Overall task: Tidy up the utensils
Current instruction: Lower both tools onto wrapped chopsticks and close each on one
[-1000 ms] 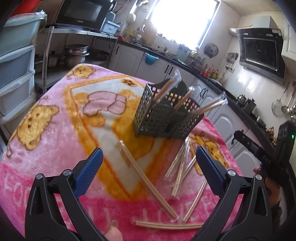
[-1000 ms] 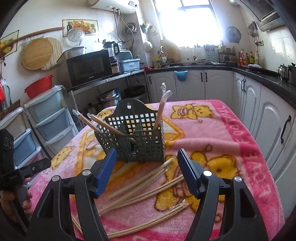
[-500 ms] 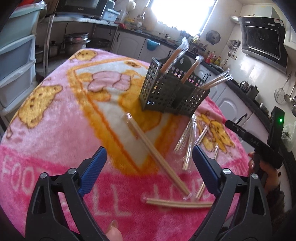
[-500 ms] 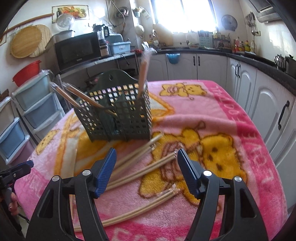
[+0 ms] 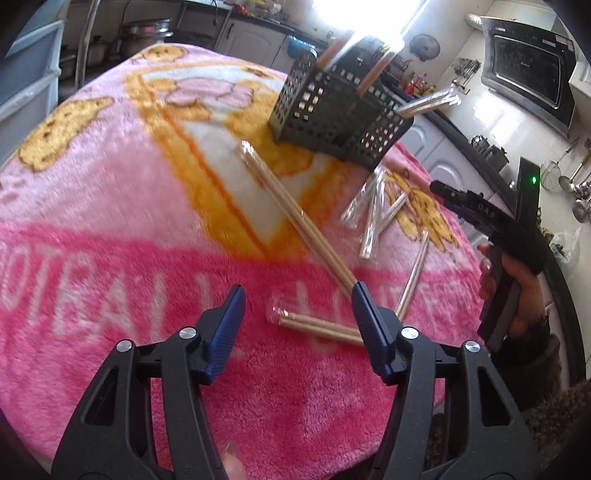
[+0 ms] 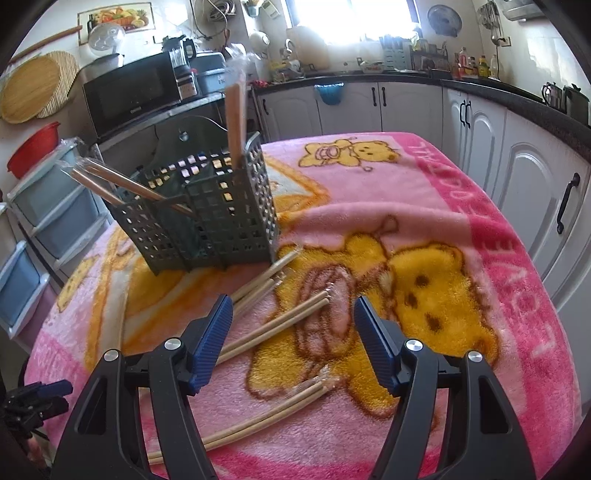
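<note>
From the left wrist, the left gripper hangs over the pink blanket; its jaws have just been closing, yet they grip nothing, with a wrapped chopstick pair lying between them. The dark basket stands far off.

From the right wrist, the right gripper gapes empty above loose chopsticks, the basket far left.

Daylight blazes through the window, blown out white; the blanket smears with motion blur, and both fisheye views bend hard at dark edges.
</note>
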